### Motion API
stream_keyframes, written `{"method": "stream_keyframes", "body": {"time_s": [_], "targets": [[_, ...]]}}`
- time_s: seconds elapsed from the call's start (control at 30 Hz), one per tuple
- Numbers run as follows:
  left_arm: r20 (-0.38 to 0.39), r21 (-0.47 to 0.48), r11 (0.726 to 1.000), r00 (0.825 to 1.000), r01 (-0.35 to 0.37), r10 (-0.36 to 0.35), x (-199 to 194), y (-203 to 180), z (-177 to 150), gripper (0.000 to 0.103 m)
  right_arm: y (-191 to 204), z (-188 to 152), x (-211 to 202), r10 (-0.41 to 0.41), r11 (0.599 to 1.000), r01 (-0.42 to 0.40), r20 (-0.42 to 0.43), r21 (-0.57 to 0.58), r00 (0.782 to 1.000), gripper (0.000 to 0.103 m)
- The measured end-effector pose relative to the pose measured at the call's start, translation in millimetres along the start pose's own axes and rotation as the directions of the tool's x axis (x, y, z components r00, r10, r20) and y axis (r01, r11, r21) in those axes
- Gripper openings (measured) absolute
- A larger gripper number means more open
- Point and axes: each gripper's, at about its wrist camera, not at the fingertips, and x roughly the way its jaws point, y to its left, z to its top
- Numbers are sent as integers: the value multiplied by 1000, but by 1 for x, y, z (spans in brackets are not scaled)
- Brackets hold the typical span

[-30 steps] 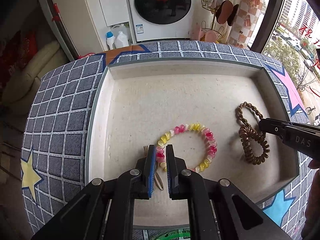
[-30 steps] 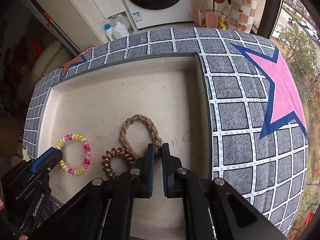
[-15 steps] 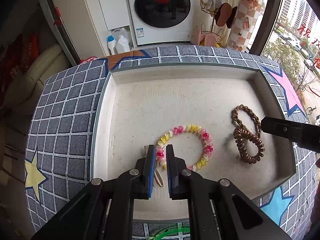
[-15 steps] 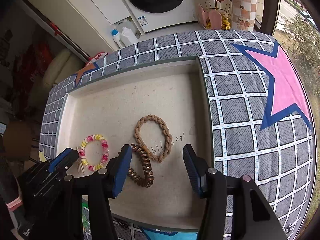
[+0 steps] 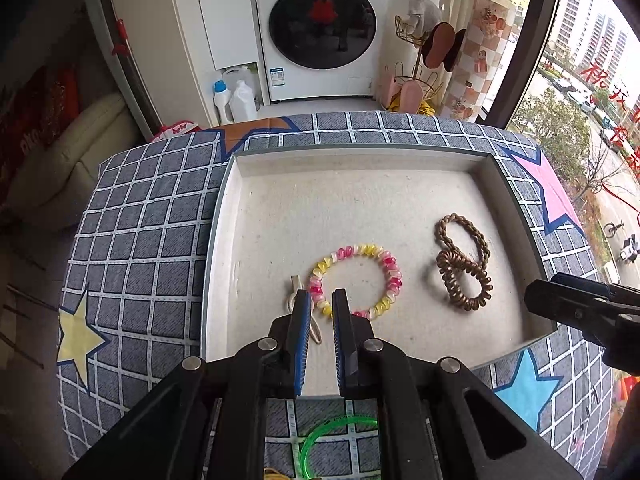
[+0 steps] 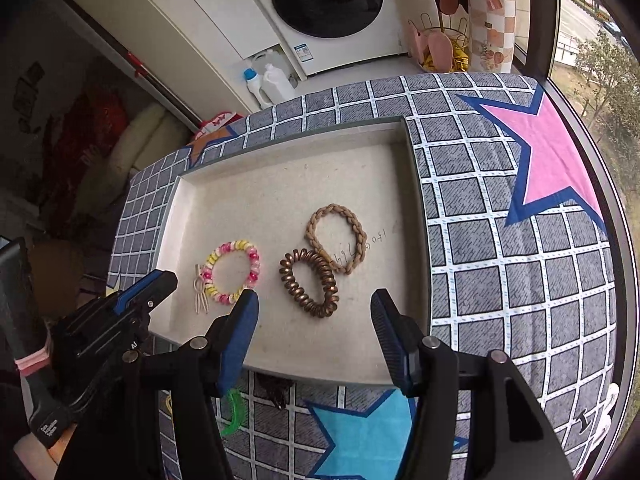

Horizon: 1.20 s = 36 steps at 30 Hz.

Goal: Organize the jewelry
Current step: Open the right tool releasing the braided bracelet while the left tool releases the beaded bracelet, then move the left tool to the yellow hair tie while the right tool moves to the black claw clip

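A shallow cream tray (image 5: 224, 240) (image 6: 418, 220) holds a pink-and-yellow beaded bracelet (image 5: 356, 280) (image 6: 232, 272). It also holds a brown coil hair tie (image 5: 464, 280) (image 6: 310, 284), overlapping a tan braided hair tie (image 5: 462, 236) (image 6: 338, 236). A cream hair pin (image 5: 296, 292) (image 6: 200, 296) lies left of the bracelet. My left gripper (image 5: 320, 308) (image 6: 152, 284) hovers shut and empty over the tray's near left. My right gripper (image 6: 315, 296) (image 5: 560, 300) hangs above the tray's near edge, its jaws opening with nothing between them.
The tray rests on a grey checked cloth with coloured stars (image 6: 540, 128). A green ring (image 5: 336, 432) (image 6: 236, 408) and a dark small item (image 6: 276, 392) lie on the cloth in front of the tray. A washing machine (image 5: 320, 28) and bottles (image 5: 236, 100) stand beyond.
My right gripper has opened its jaws and pulled up and back from the braided hair tie, which stays in the tray. My left gripper has risen slightly, still shut.
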Motion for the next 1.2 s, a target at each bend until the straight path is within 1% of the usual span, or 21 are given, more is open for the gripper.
{"method": "stream_keyframes", "body": {"time_s": [0.1, 0.2, 0.4, 0.43, 0.47, 0.5, 0.53, 0.57, 0.6, 0.67, 0.77, 0.8, 0.83, 1.0, 1.07, 1.2], "targets": [[-14, 15, 1000, 1000, -9, 9, -4, 2, -12, 23, 5, -12, -6, -8, 1000, 8, -11, -19, 1000, 63], [-22, 26, 999, 1000, -19, 20, -8, 5, -24, 23, 10, -24, -10, -35, 999, 34, -21, -41, 999, 63], [-19, -11, 1000, 1000, -15, 15, -25, 19, -43, 23, 17, -48, -17, -78, 995, 75, -40, -69, 996, 64], [-19, -15, 1000, 1000, -15, 15, -28, 21, -46, 23, 19, -51, -18, -85, 994, 82, -41, -76, 996, 66], [-18, -21, 1000, 1000, -16, 16, -32, 23, -49, 50, 21, -55, -20, -91, 993, 87, -41, -84, 995, 68], [-21, -26, 999, 1000, -20, 20, -35, 25, -52, 83, 24, -58, -23, -94, 992, 90, -39, -93, 995, 71], [-6, -39, 998, 999, -39, 39, -39, 28, -55, 103, 27, -61, -25, -96, 991, 92, -37, -101, 995, 72], [19, -45, 997, 998, -55, 56, -44, 30, -59, 103, 30, -64, -27, -97, 990, 93, -37, -111, 995, 72], [25, -44, 998, 998, -53, 55, -49, 31, -60, 103, 33, -66, -28, -101, 988, 96, -37, -120, 994, 72], [20, -46, 998, 999, -49, 50, -55, 34, -65, 103, 39, -72, -31, -111, 985, 105, -36, -139, 993, 72], [25, -38, 997, 997, -68, 69, -64, 37, -77, 103, 48, -81, -33, -130, 979, 122, -34, -164, 991, 72], [25, -38, 997, 997, -72, 73, -67, 38, -83, 103, 51, -84, -34, -136, 977, 128, -35, -171, 990, 75], [23, -37, 997, 997, -75, 76, -70, 40, -88, 103, 54, -87, -34, -141, 975, 132, -35, -178, 989, 81], [-1, -40, 995, 996, -89, 89, -75, 49, -116, 103, 67, -100, -38, -165, 965, 155, -33, -213, 986, 82], [-15, -50, 994, 996, -93, 93, -76, 53, -125, 103, 70, -105, -38, -174, 962, 163, -32, -217, 984, 86], [-41, -62, 993, 994, -102, 99, -75, 61, -138, 103, 75, -114, -40, -188, 958, 177, -28, -226, 982, 88]]}}
